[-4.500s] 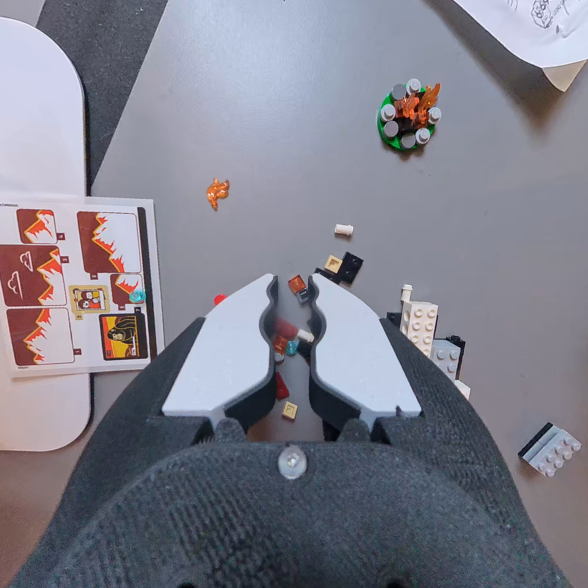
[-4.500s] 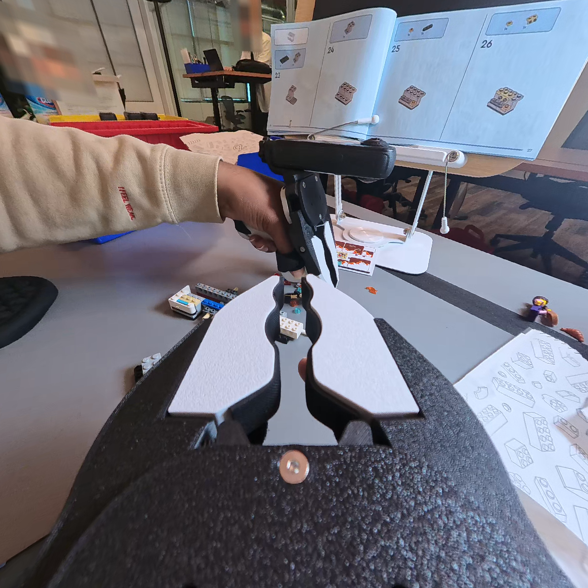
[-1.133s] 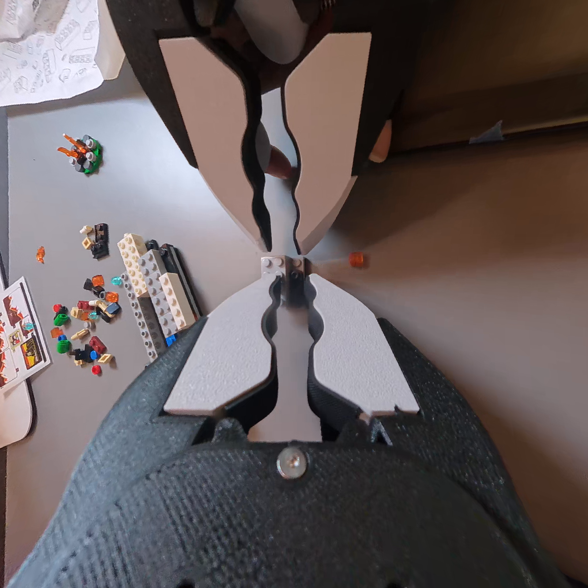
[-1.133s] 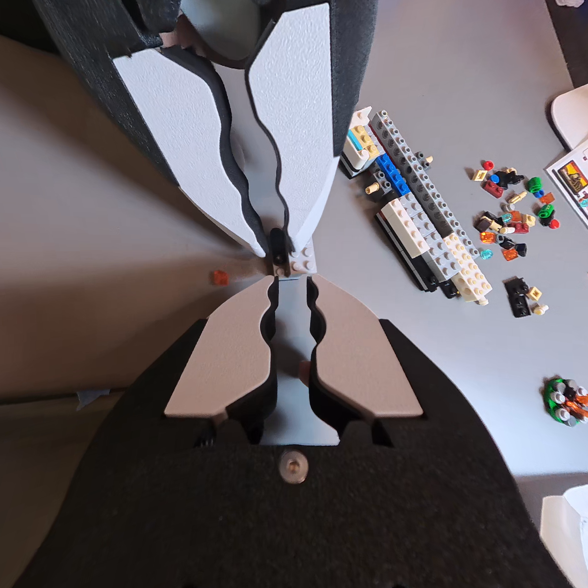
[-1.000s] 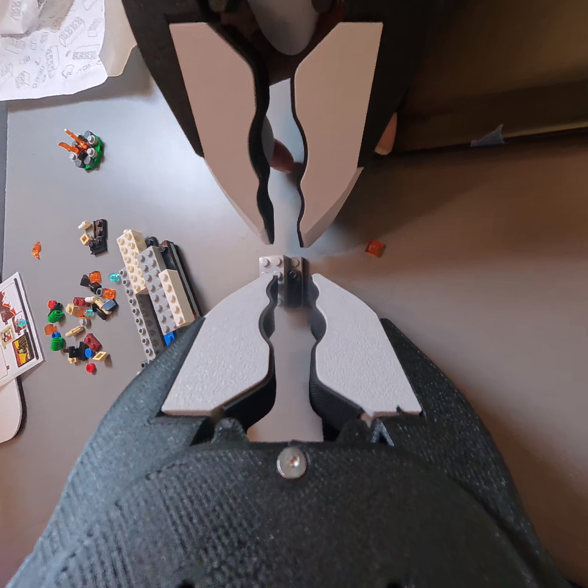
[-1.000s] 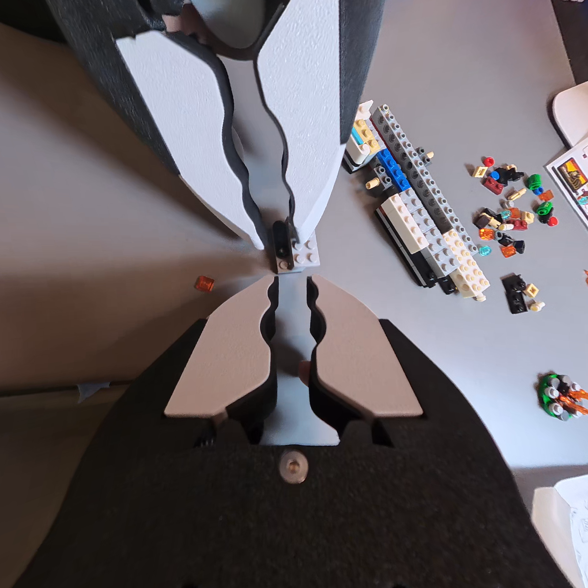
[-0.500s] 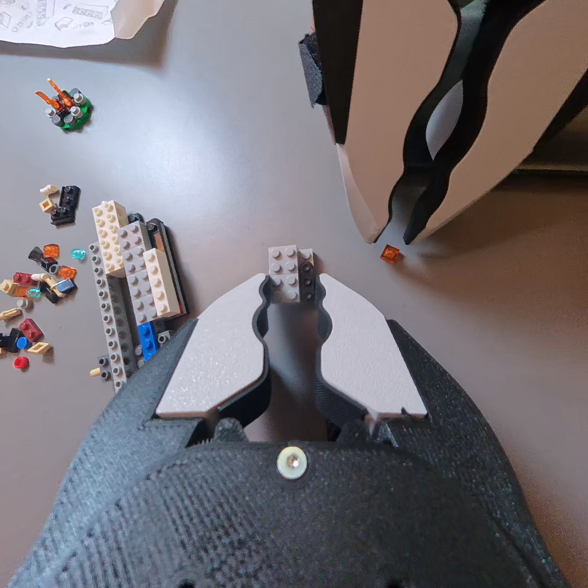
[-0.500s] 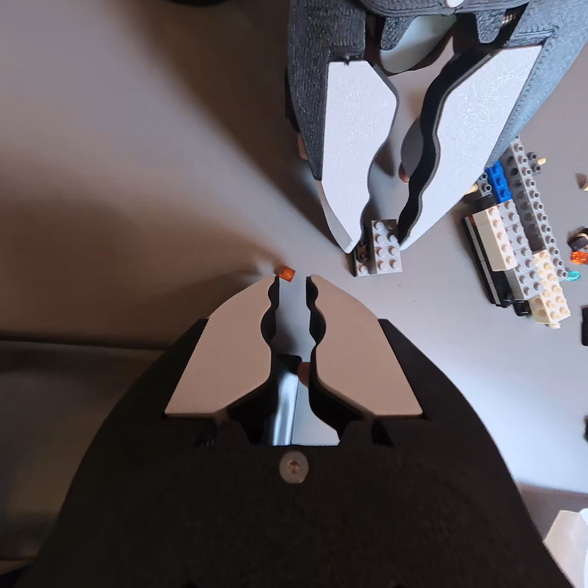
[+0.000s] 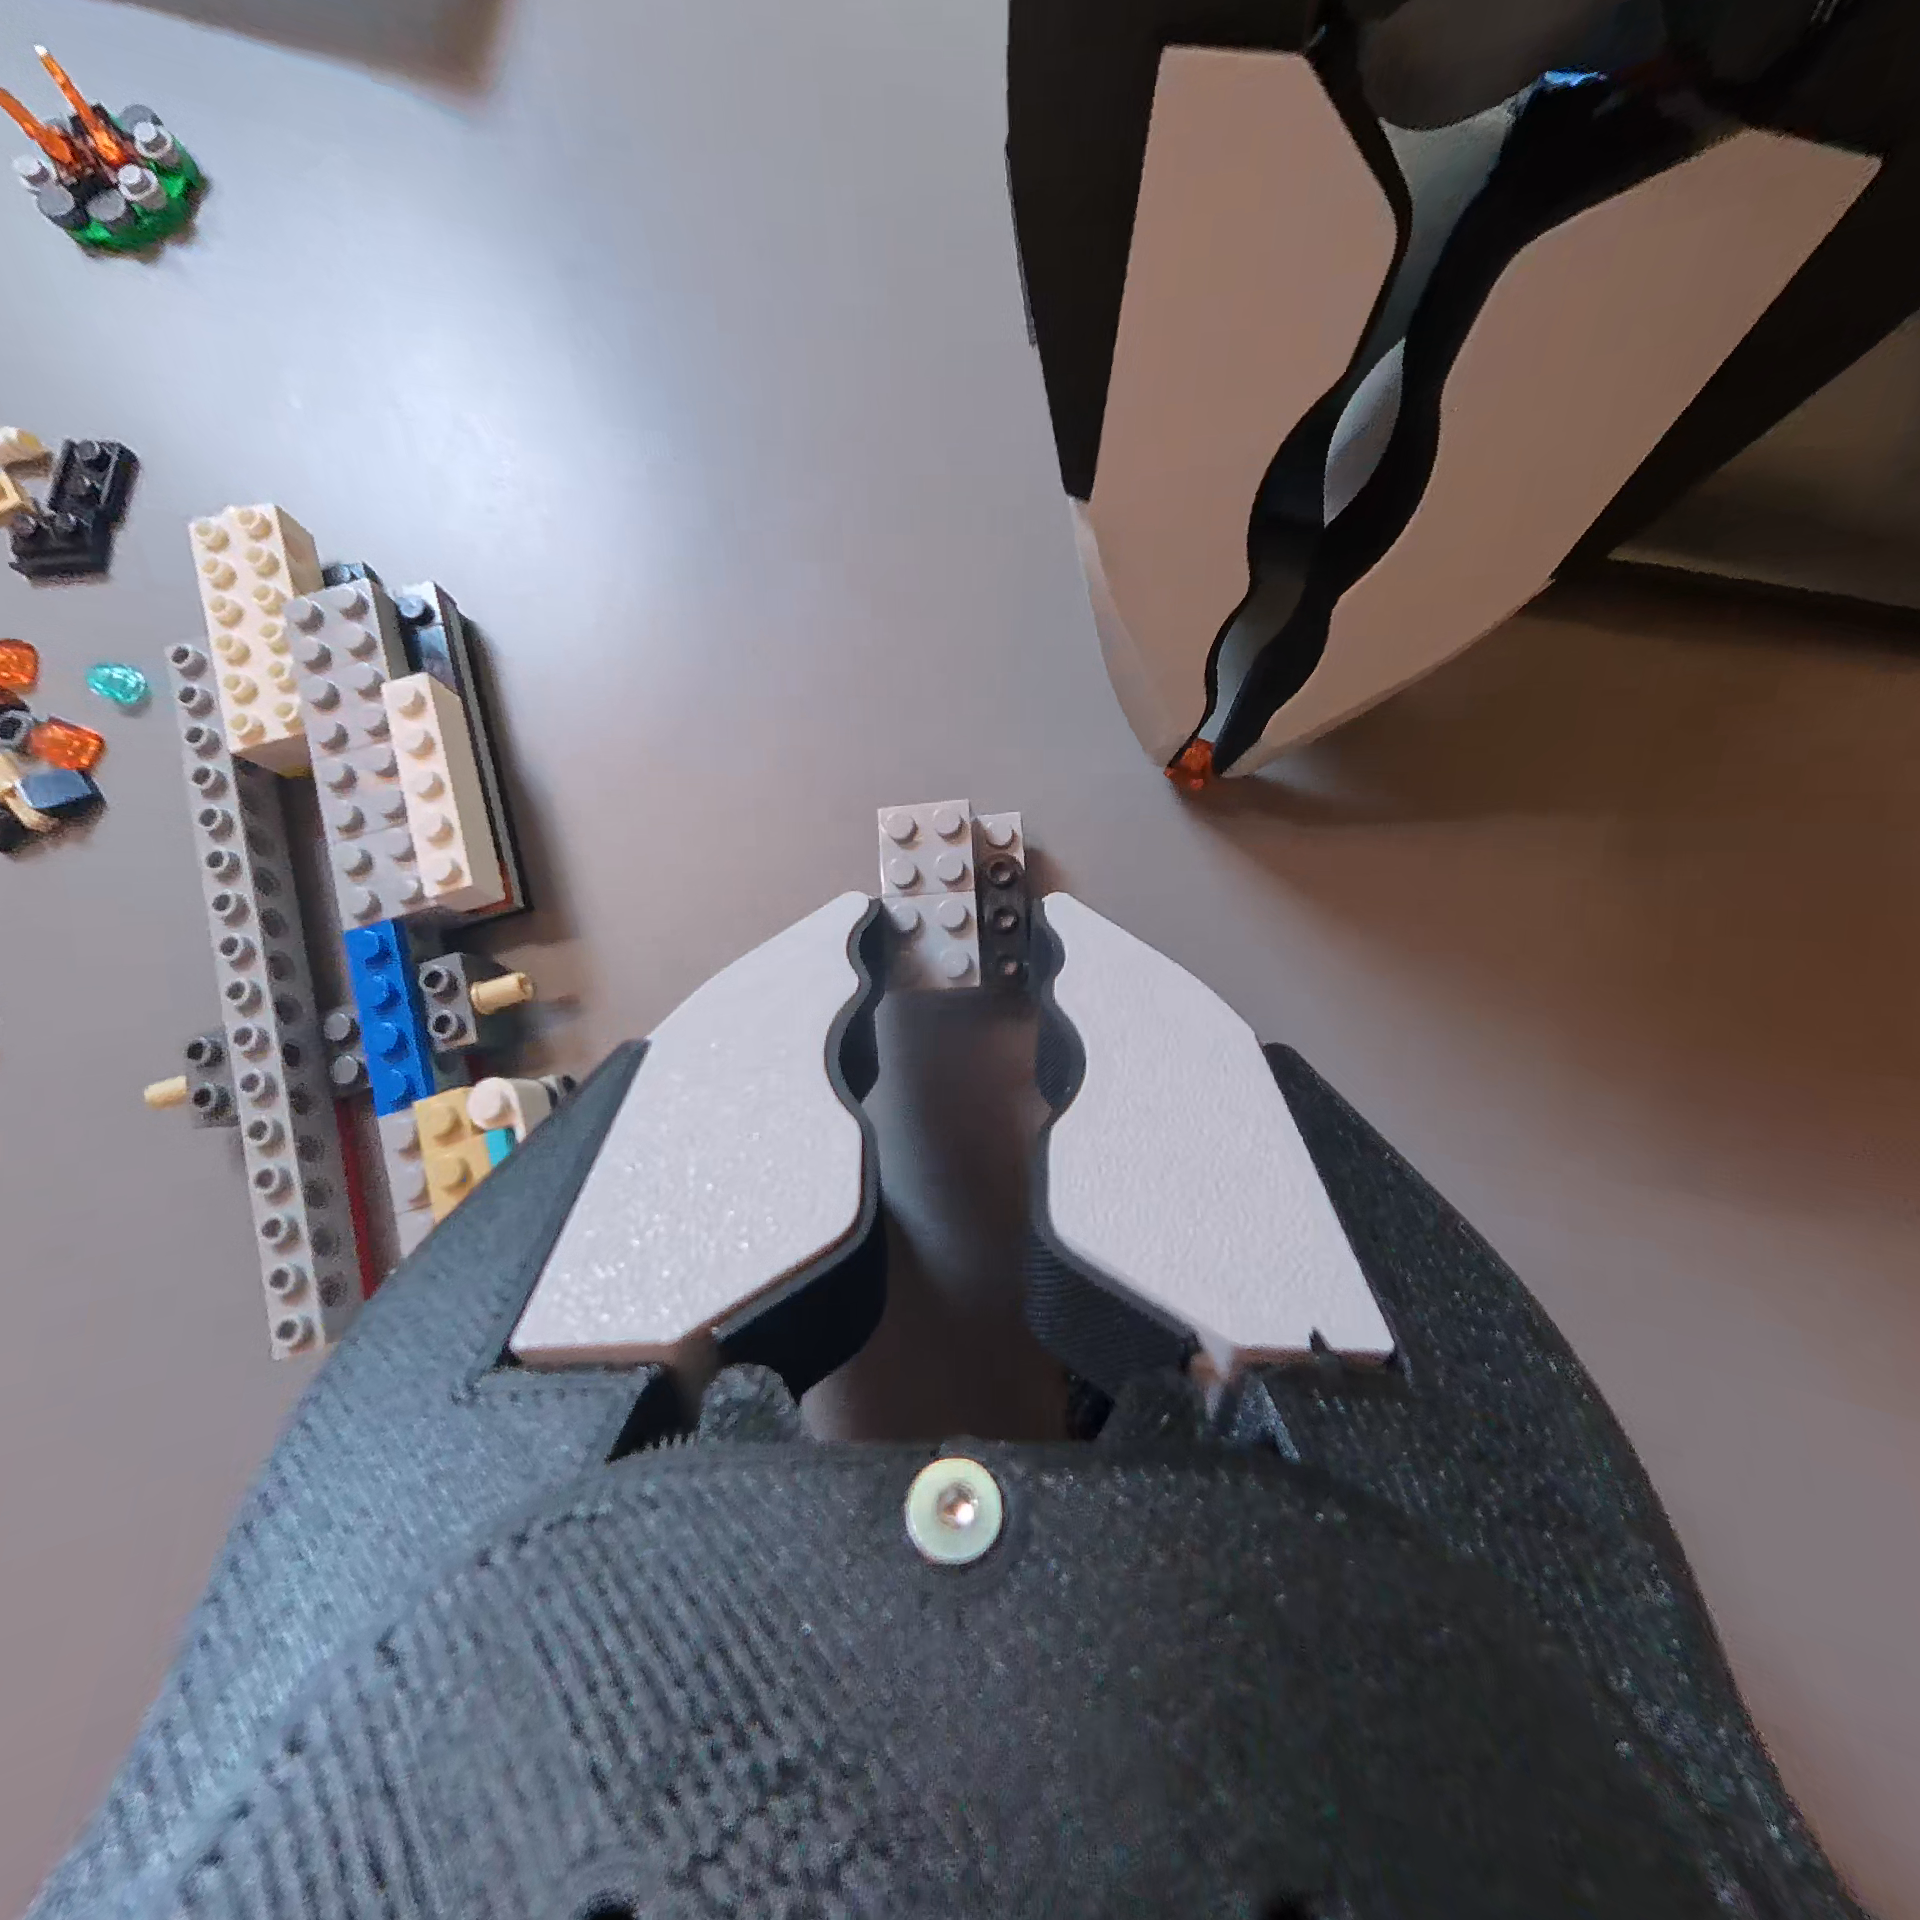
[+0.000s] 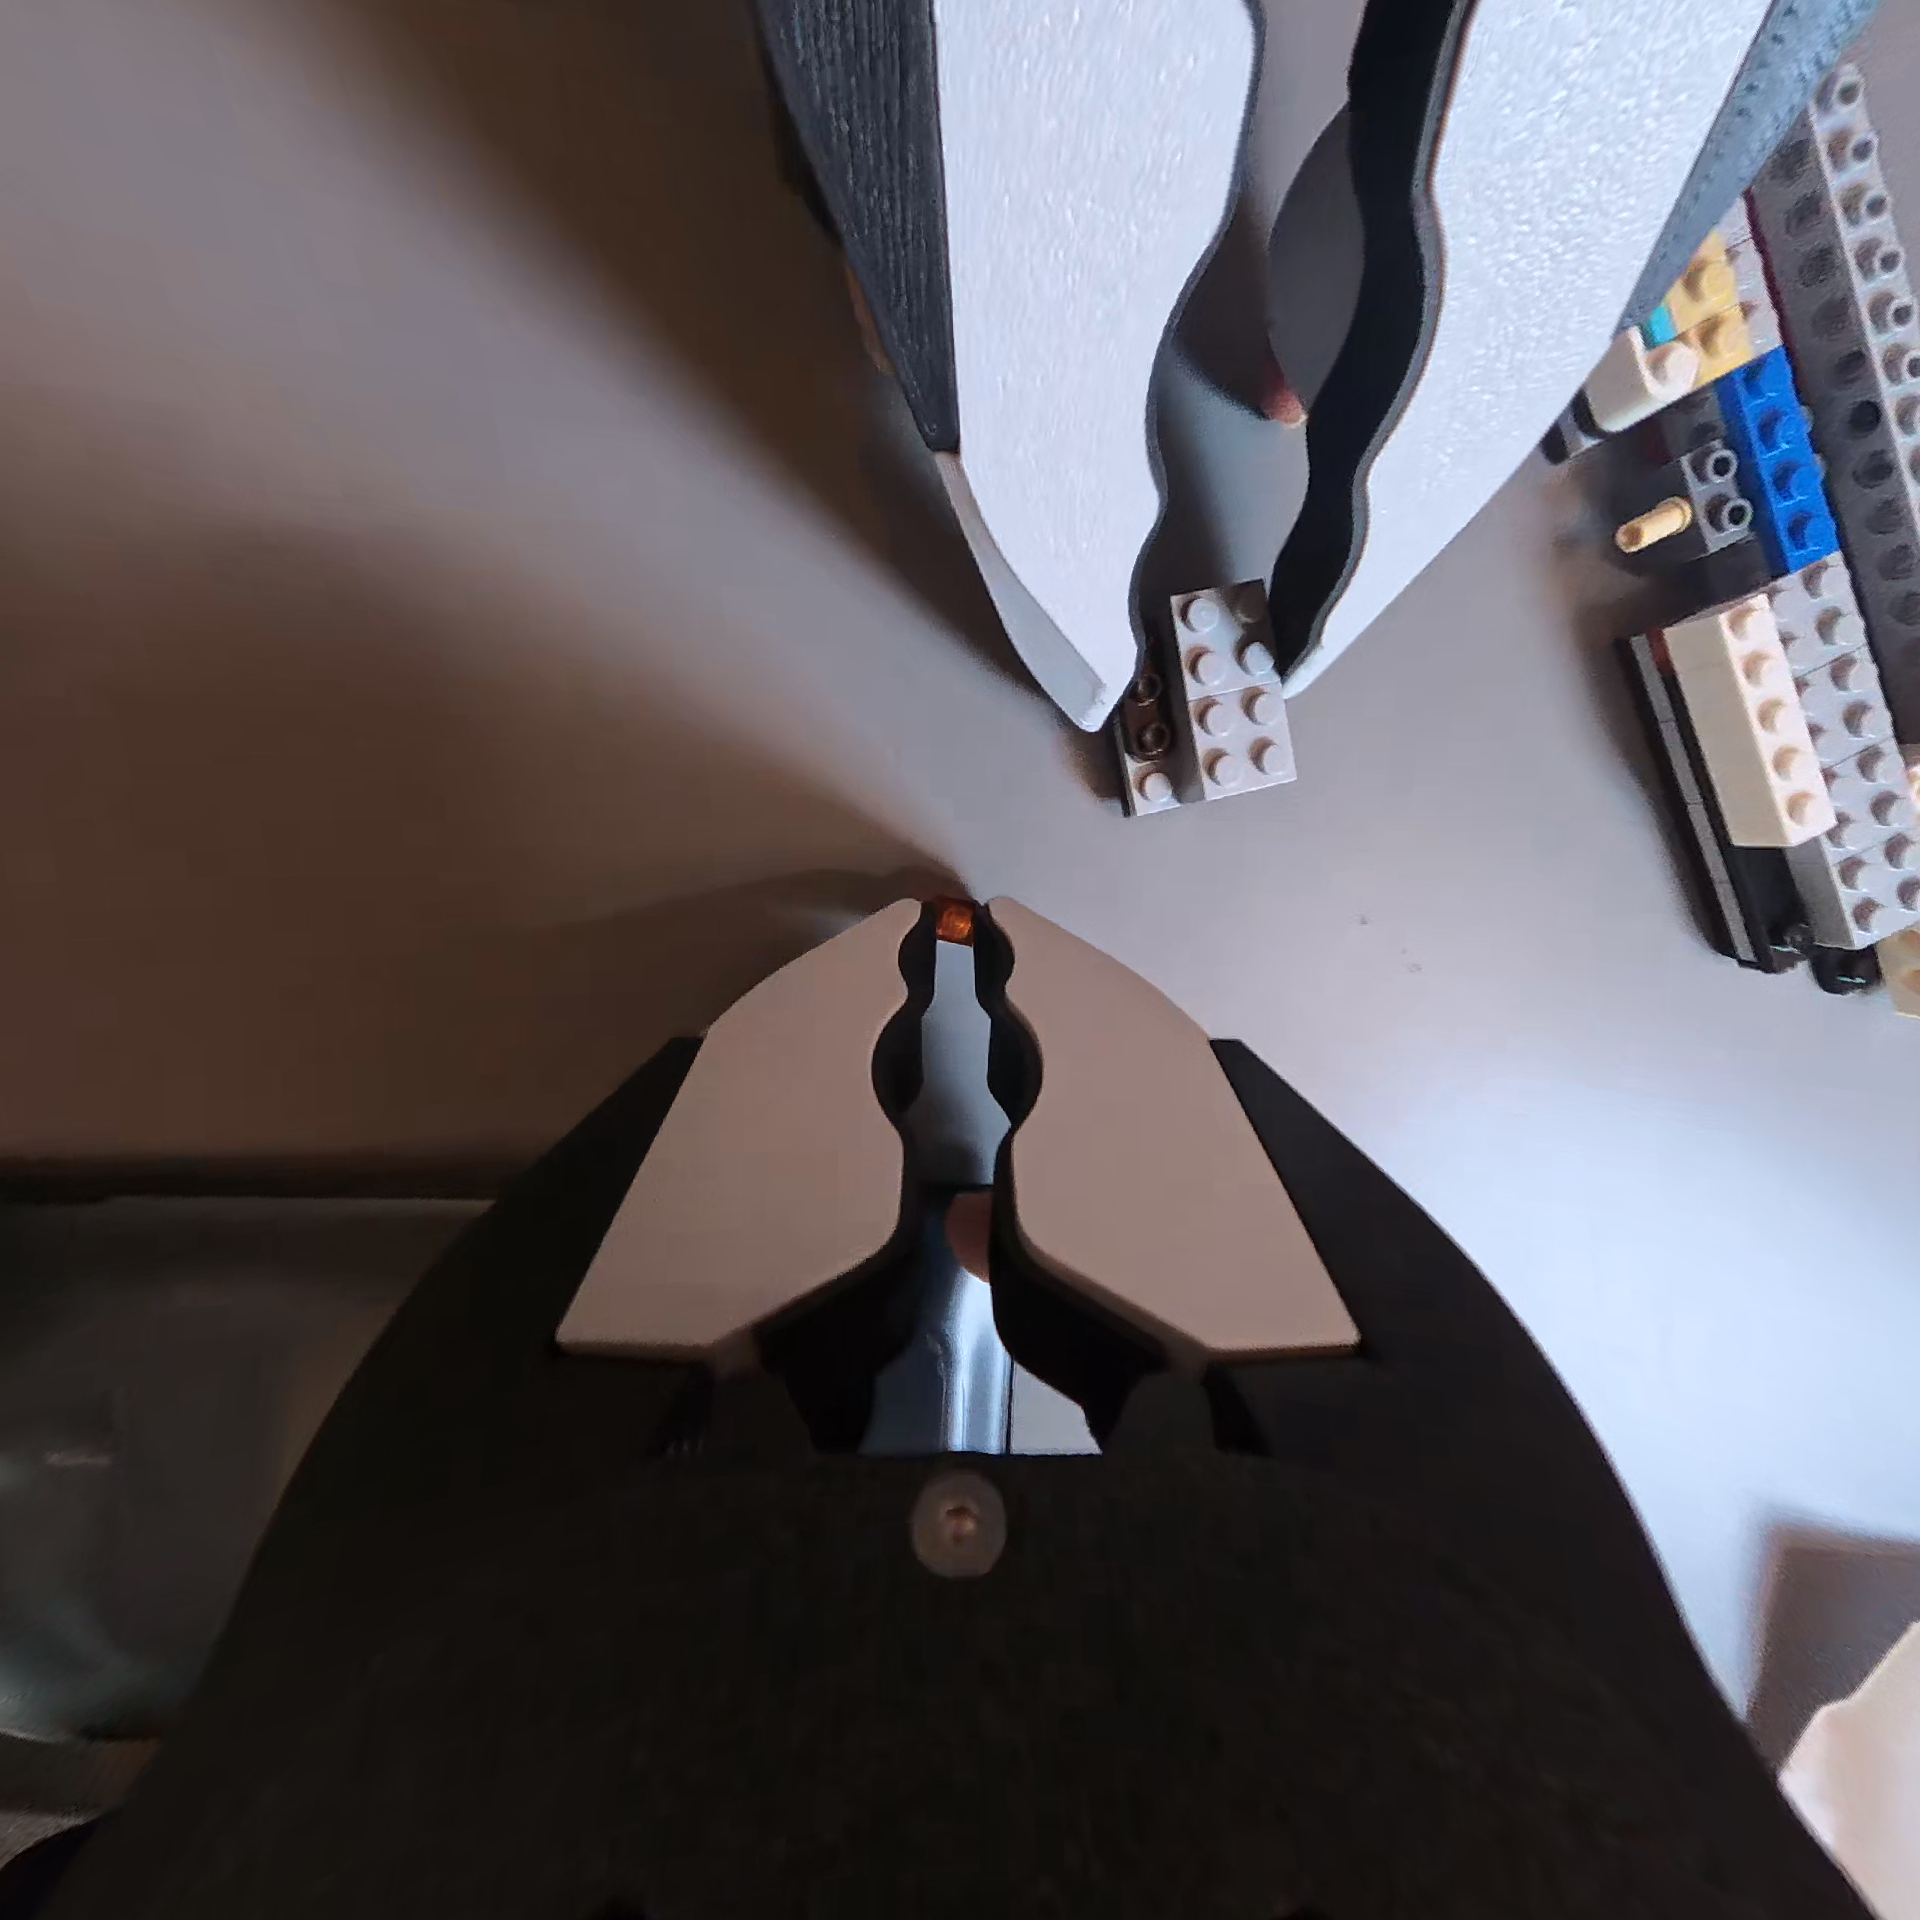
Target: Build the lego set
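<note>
Pinching the tiny orange stud [image 10: 952, 921] at their very tips, the right tongs [image 10: 954, 914] sat on the desk [image 9: 727, 343] just right of the small grey-and-black assembly [image 9: 954, 896]. A slow, level lift would probably keep so small a piece from slipping. The left tongs [image 9: 956, 935] clamped that low, studded assembly, light grey bricks beside a black strip.

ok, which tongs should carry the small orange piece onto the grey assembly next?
Right. The right tongs are closed on the orange piece at their tips. The left tongs are busy gripping the grey assembly on the table, so they likely serve best as the brace.
</note>
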### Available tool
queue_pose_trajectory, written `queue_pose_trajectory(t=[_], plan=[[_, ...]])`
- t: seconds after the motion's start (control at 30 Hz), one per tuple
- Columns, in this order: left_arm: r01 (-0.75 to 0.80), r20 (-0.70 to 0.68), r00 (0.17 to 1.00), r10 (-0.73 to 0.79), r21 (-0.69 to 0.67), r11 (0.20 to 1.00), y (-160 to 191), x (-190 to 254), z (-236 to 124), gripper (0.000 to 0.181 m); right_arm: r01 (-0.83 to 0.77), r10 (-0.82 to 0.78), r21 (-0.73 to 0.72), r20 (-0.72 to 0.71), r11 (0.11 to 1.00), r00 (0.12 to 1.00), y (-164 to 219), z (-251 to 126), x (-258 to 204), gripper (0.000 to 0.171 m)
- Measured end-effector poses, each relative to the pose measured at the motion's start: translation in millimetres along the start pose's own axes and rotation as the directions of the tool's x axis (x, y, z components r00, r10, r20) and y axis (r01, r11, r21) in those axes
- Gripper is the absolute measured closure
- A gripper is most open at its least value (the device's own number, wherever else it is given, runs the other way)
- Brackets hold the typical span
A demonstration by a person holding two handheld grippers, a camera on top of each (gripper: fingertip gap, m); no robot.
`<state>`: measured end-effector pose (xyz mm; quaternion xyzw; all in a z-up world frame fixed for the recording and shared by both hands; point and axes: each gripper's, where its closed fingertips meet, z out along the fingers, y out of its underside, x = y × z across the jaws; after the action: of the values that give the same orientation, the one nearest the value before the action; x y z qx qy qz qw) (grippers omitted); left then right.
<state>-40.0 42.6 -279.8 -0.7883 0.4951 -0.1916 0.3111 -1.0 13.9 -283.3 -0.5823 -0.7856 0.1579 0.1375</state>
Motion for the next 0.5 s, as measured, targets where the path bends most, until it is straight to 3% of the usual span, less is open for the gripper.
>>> queue_pose_trajectory(t=[0.33,0.5], plan=[[0.028,-0.047,0.998,-0.028,-0.004,1.0,3,9,-2,0.155,0.056,-0.039,0.204,-0.087,0.977,0.995,-28,-13,19,0.166],[0.038,-0.057,0.998,-0.038,0.001,0.999,4,9,-3,0.155,0.09,-0.067,0.23,-0.107,0.969,0.992,-33,-9,20,0.166]])
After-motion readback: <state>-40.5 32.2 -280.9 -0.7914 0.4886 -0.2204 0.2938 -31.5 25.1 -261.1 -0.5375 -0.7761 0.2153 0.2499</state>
